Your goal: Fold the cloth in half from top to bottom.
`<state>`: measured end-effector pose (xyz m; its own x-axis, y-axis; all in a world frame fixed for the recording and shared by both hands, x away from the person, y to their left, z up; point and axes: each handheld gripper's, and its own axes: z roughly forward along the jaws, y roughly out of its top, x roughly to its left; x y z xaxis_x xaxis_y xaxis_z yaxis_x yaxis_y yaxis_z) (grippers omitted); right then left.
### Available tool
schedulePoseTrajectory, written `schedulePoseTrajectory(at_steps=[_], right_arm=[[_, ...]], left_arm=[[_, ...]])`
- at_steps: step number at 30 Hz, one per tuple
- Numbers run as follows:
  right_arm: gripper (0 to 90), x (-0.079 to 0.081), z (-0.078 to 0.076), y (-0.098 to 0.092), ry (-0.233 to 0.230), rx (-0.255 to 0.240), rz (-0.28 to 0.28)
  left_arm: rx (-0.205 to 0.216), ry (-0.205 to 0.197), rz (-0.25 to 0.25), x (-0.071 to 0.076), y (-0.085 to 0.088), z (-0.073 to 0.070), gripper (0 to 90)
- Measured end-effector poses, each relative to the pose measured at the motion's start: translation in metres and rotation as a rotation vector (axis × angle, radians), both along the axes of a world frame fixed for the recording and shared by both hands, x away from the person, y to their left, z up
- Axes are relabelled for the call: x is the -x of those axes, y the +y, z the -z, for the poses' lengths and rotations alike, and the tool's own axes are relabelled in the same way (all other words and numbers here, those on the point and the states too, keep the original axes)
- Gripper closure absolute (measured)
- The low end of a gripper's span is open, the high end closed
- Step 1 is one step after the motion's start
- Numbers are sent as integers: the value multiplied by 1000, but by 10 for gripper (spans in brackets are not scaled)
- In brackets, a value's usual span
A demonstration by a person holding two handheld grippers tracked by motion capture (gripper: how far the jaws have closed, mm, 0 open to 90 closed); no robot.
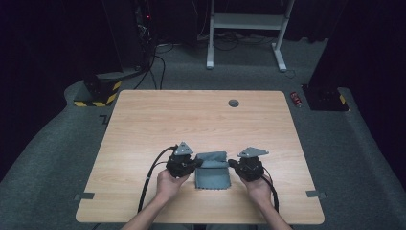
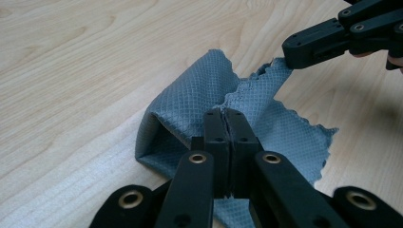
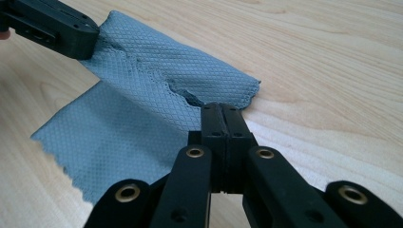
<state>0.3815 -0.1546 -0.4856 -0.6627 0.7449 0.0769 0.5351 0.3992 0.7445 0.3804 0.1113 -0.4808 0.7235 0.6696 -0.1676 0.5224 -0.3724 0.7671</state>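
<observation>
A grey-blue cloth [image 1: 212,171] with a diamond weave lies partly folded near the table's front edge, its far part lifted and doubled over. My left gripper [image 1: 198,163] pinches the cloth's left corner, jaws shut on the fabric [image 2: 199,95]. My right gripper [image 1: 231,163] is shut on the opposite corner [image 3: 157,66]. In the left gripper view my own tips [image 2: 226,113] bite the hem, and the right gripper [image 2: 290,50] holds the far corner. In the right gripper view my tips [image 3: 222,108] clamp the edge while the left gripper [image 3: 78,40] grips the other end.
The light wooden table [image 1: 201,120] has a round grommet [image 1: 233,103] near its far edge. Tape tabs [image 1: 84,196] mark the front corners. Beyond the table stand a white frame [image 1: 246,28], dark stands and cables on grey carpet.
</observation>
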Motion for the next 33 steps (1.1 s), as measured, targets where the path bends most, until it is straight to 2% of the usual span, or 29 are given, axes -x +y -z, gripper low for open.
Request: schedulePoseTrajectory(at_steps=[15,33], right_arm=[[897,15,6,-3,6,6,-27],[897,33,9,-2,7,6,-62]], left_arm=[[-22,-4,17,10,0,4,888],[-18,10,21,23,3,12,887]])
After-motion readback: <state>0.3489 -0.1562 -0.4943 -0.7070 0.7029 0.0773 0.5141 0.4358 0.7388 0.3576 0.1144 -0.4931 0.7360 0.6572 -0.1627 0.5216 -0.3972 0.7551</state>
